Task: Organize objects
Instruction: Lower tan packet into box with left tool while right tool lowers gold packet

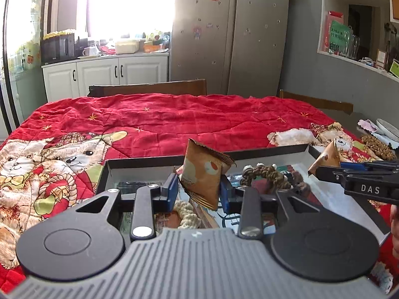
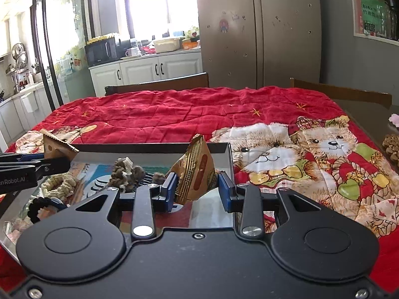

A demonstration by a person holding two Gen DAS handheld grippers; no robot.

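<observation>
**Two light snack packets held above the box**

The left claw [image 1: 198, 189] is closed on a small orange-brown foil snack packet [image 1: 202, 174]. The right claw [image 2: 198, 186] is closed on a second orange-brown foil packet [image 2: 197, 174]. Both hang over the shallow black-rimmed cardboard box [image 1: 261, 151] that stands on the red quilted bear-print cloth [image 1: 154, 119] covering the surface. Such packets look very light, thin and crinkly, a little slippery, and their contents may crush easily. I think a gentle hold across the flat middle, away from the sealed edges, is best. Knitted yarn rings [image 2: 127, 172] lie inside the box.
</observation>
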